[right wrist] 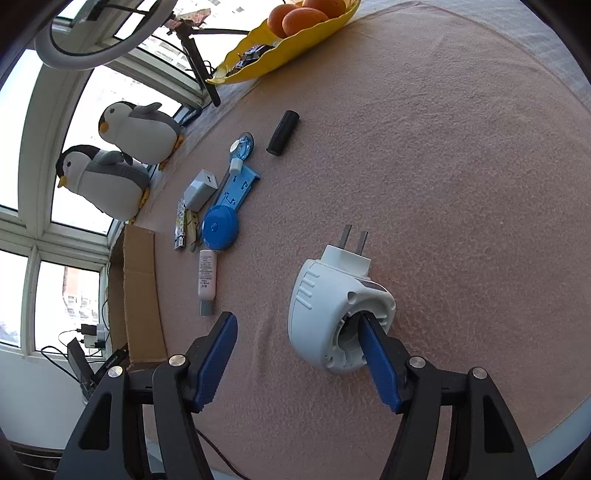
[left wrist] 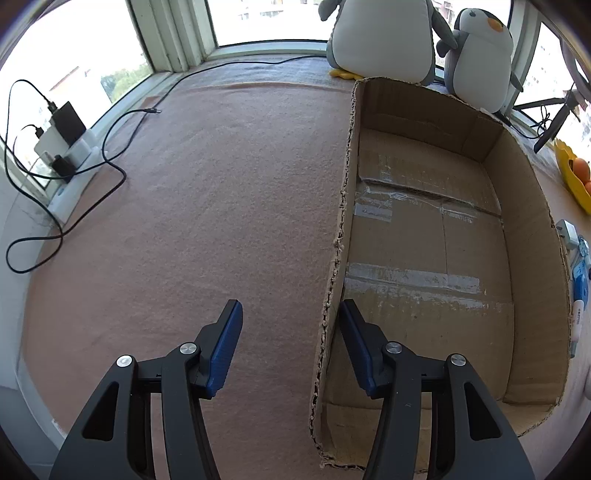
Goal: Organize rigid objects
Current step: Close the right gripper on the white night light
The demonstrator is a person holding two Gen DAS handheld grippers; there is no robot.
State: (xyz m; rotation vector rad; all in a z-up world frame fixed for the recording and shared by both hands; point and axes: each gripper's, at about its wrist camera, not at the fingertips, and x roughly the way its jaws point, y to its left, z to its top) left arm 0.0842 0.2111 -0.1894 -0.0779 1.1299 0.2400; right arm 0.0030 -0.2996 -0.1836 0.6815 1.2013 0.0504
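Observation:
An open cardboard box (left wrist: 524, 229) lies on the pink cloth; its bottom is bare. My left gripper (left wrist: 291, 314) is open and empty, straddling the box's near left wall. My right gripper (right wrist: 295, 325) is open over the cloth. A white plug-in device (right wrist: 325, 295) with two prongs lies there, and my right fingertip (right wrist: 369, 332) sits inside its round opening. Further off lie a black cylinder (right wrist: 283, 133), a blue round-ended tool (right wrist: 225, 218), a white adapter (right wrist: 199, 188), a white tube (right wrist: 207, 273) and a small patterned packet (right wrist: 180, 225).
Two plush penguins (left wrist: 384, 37) stand by the window behind the box. A yellow dish with oranges (right wrist: 295, 33) sits at the cloth's far edge. Chargers and black cables (left wrist: 62, 140) lie at the left. The box edge also shows in the right wrist view (right wrist: 142, 291).

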